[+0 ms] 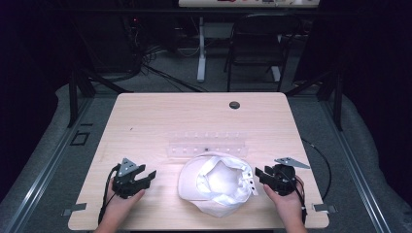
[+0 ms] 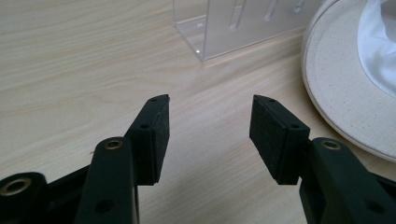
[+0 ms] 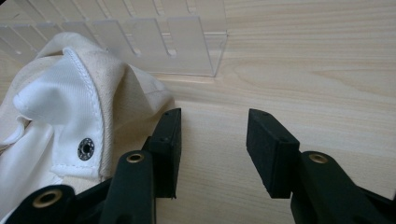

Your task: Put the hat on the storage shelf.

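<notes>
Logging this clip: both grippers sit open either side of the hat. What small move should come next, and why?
Probably ease the right gripper leftward onto the hat edge beside the snap: its jaws stand open over bare table, nearly touching the fabric. The left gripper sits farther off.

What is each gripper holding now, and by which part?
Nothing is held. The left gripper and right gripper are both open beside the white hat.

Beyond the left gripper's fingers (image 2: pixel 154 135), the cream fabric hat (image 2: pixel 341 107) and clear slotted acrylic rack (image 2: pixel 233 28) run off the frame; the rack's slots blur together from above.
</notes>
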Demonstrator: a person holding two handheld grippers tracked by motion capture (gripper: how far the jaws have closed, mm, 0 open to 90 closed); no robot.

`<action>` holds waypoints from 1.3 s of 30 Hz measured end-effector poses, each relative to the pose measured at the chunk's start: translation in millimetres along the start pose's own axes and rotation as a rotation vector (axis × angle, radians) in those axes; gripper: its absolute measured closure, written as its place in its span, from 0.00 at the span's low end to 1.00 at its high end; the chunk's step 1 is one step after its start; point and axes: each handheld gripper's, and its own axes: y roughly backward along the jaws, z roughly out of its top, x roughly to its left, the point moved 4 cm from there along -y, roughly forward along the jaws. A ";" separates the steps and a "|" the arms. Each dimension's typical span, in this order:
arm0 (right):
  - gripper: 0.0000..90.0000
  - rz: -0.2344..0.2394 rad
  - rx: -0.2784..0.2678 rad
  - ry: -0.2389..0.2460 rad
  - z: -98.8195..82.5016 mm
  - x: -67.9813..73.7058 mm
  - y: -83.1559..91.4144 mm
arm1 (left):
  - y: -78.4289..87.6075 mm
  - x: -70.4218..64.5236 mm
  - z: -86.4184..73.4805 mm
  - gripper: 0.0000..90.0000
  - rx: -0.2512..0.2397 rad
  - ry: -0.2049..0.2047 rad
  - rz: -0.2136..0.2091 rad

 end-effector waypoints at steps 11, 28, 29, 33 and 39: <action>0.60 0.021 -0.002 -0.036 3.2 2.3 6.4 | 1.5 -0.7 1.7 0.53 -0.025 0.008 0.012; 0.57 0.135 0.142 -0.117 26.1 8.3 25.0 | -1.5 -7.9 0.0 0.53 0.009 -0.031 0.005; 0.57 0.148 0.163 -0.116 27.1 7.7 25.5 | -2.0 -8.8 -0.2 0.53 0.009 -0.026 0.004; 0.56 0.170 0.209 -0.138 31.6 8.6 25.8 | -3.2 -10.2 -0.3 0.53 0.013 -0.041 0.002; 0.56 0.180 0.230 -0.143 37.9 14.2 27.3 | -2.3 -7.8 0.2 0.53 0.010 -0.038 0.006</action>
